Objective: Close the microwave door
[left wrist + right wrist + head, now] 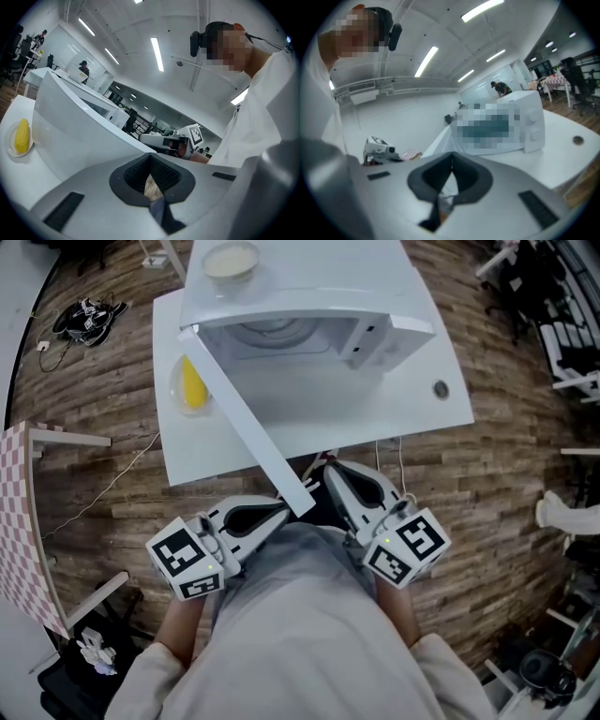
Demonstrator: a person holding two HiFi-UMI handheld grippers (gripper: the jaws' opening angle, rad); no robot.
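The white microwave (309, 296) stands on a white table (375, 413) with its door (244, 418) swung wide open toward me. The door's free end reaches past the table's front edge and lies between my two grippers. My left gripper (279, 512) sits just left of that end, jaws shut and empty. My right gripper (330, 474) is just right of it, also shut and empty. In the left gripper view the door (84, 136) rises close on the left, beyond the left gripper (151, 157). The right gripper view has the right gripper (451, 161) low and the microwave (529, 126) to the right.
A bowl (231, 261) rests on top of the microwave. A yellow corn cob on a plate (192, 382) lies on the table left of the open door, behind its glass. A cable hole (440, 388) is at the table's right. Wooden floor, chairs and a checkered table surround it.
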